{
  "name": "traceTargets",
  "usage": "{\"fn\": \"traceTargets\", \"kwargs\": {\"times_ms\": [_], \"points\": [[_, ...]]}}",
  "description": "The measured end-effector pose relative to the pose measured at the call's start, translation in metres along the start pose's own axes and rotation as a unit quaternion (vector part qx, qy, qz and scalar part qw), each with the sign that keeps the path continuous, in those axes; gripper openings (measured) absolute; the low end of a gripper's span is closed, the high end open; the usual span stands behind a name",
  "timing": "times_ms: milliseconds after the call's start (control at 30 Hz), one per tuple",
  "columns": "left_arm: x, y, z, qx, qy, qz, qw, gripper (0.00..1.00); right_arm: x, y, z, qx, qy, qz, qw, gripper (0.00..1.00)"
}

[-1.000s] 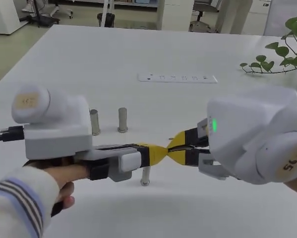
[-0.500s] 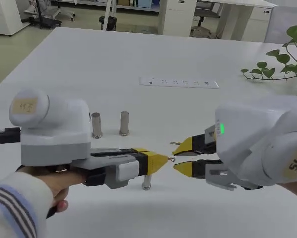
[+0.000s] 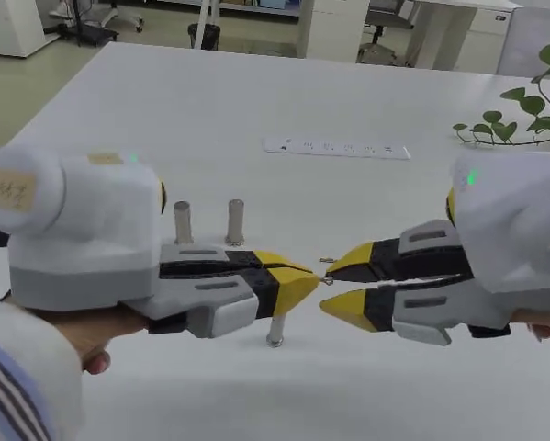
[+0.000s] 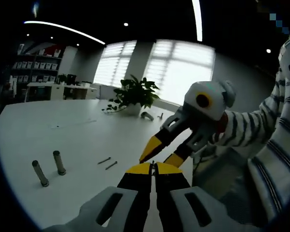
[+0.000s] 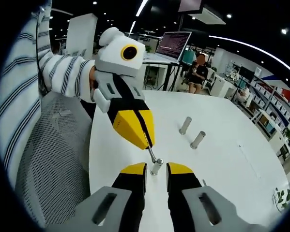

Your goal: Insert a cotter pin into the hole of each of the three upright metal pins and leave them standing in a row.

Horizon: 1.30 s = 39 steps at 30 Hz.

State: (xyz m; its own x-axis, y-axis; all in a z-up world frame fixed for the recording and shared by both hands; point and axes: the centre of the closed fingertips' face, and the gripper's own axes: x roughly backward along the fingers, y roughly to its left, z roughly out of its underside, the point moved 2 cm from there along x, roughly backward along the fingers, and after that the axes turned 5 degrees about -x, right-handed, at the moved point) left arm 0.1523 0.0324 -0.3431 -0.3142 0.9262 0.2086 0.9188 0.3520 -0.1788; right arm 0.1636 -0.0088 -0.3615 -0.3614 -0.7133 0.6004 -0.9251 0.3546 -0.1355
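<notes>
My left gripper (image 3: 302, 283) is shut on a thin cotter pin (image 3: 325, 279) that pokes out of its yellow tips toward the right. In the right gripper view the cotter pin (image 5: 151, 152) slants down from those tips. My right gripper (image 3: 331, 288) faces it, open, one tip above the pin's end and one below. Two upright metal pins (image 3: 183, 222) (image 3: 236, 221) stand side by side behind the left gripper. A third metal pin (image 3: 275, 330) stands below the left jaws. From the right gripper (image 5: 156, 170), that pin (image 5: 157, 164) appears between its jaws.
A white power strip (image 3: 336, 147) lies farther back on the white table (image 3: 164, 110). A green plant (image 3: 522, 115) sits at the far right. Two loose cotter pins (image 4: 108, 163) lie on the table past the standing pins. A person's striped sleeve (image 4: 275, 145) is at the right.
The right gripper has opened and pulled back to the right from the left gripper's tips, where the two met a second ago. The cotter pin stays in the left gripper.
</notes>
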Motion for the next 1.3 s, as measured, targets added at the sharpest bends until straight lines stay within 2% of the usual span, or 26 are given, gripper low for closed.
{"fn": "traceTargets", "kwargs": {"times_ms": [333,500,800,933,1033,1200,1300], "points": [[-0.004,-0.003,0.008,-0.013,0.017,0.018,0.9996,0.0,-0.001,0.005,0.003,-0.011,0.001,-0.007,0.9999,0.1],[-0.005,-0.004,0.011,-0.005,0.023,0.03,0.9993,0.0,-0.001,0.008,0.006,-0.014,0.004,-0.013,0.9998,0.09],[-0.007,-0.003,0.021,-0.027,0.045,0.039,0.9979,0.0,-0.002,0.012,0.008,-0.007,0.016,-0.031,0.9994,0.03],[-0.007,-0.006,0.025,-0.05,0.058,0.047,0.996,0.0,-0.003,0.015,0.011,0.005,0.029,-0.039,0.9988,0.04],[-0.006,-0.007,0.03,-0.07,0.074,0.053,0.9934,0.0,-0.004,0.017,0.012,0.013,0.034,-0.049,0.9981,0.05],[-0.007,-0.012,0.036,-0.094,0.09,0.068,0.9892,0.0,-0.006,0.023,0.018,0.028,0.05,-0.07,0.9959,0.04],[-0.007,-0.014,0.038,-0.094,0.098,0.074,0.988,0.0,-0.006,0.027,0.022,0.038,0.059,-0.082,0.9942,0.03]]}}
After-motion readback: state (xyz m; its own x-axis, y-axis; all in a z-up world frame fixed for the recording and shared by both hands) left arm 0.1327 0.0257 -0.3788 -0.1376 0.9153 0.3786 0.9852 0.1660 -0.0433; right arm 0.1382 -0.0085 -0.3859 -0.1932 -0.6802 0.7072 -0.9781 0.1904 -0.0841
